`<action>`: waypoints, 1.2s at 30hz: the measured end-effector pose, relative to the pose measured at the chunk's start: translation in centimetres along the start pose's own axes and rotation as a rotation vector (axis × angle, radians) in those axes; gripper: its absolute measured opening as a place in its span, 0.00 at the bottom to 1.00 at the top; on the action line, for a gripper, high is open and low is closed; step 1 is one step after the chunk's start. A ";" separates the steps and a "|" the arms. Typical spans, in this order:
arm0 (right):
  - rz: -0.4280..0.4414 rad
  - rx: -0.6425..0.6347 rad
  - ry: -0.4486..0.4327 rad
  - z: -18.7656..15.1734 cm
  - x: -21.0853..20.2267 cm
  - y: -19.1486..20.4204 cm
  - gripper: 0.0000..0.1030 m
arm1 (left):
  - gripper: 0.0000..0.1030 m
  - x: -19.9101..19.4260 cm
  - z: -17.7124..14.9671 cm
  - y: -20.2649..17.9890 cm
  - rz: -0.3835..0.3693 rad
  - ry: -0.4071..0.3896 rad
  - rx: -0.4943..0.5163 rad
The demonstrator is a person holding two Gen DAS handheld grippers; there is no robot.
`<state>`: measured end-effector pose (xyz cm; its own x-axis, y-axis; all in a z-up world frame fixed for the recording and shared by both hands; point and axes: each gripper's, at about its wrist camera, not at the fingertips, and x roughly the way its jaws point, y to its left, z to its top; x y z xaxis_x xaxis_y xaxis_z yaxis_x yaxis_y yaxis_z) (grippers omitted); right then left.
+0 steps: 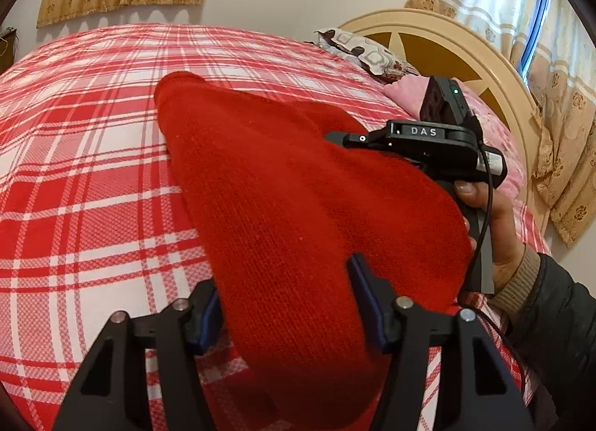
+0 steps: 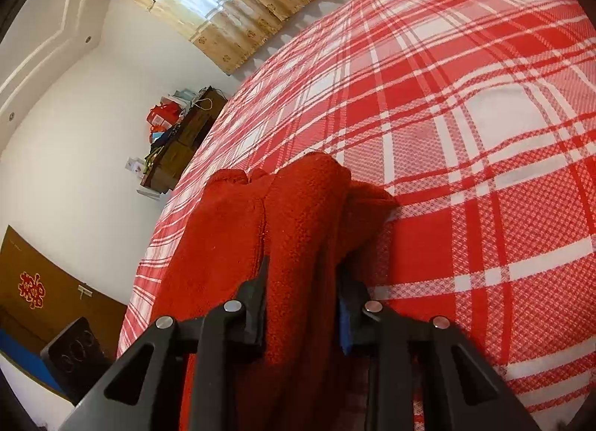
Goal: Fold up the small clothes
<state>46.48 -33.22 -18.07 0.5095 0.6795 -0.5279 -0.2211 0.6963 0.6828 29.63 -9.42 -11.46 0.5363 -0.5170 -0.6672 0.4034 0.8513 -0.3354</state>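
Blue-padded fingers (image 1: 367, 300) of our left gripper (image 1: 287, 304) pinch the near edge of the red knit garment (image 1: 283, 185); the right gripper (image 2: 303, 304) is clamped on a bunched fold of it too. Garment hangs between both, far end trailing on the plaid bedspread (image 1: 85, 155). We think the fold is mid-carry: keep both grips level and the edge taut, lay it far-end first, release only once flat, else it bunches.

Left gripper (image 1: 287, 304) clamps the red garment (image 1: 283, 189) between its fingers; right gripper (image 2: 303, 304) pinches it too, hand (image 1: 495, 230) wrapped round its handle.
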 end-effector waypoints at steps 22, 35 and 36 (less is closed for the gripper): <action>0.031 -0.041 -0.052 -1.7 -1.3 2.6 0.25 | 0.39 -2.5 0.0 -1.7 0.104 0.048 0.055; 0.058 -0.046 -0.037 -6.5 -1.3 7.7 0.25 | 0.38 -7.5 -2.1 -0.7 0.094 0.026 0.037; 0.059 -0.054 -0.035 -6.9 -1.3 8.3 0.25 | 0.38 -7.9 -2.3 -0.7 0.096 0.023 0.037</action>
<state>38.28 -26.68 -15.17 0.5232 0.7118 -0.4687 -0.2958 0.6674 0.6834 23.46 -5.69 -7.48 0.5567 -0.4309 -0.7102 0.3786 0.8926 -0.2448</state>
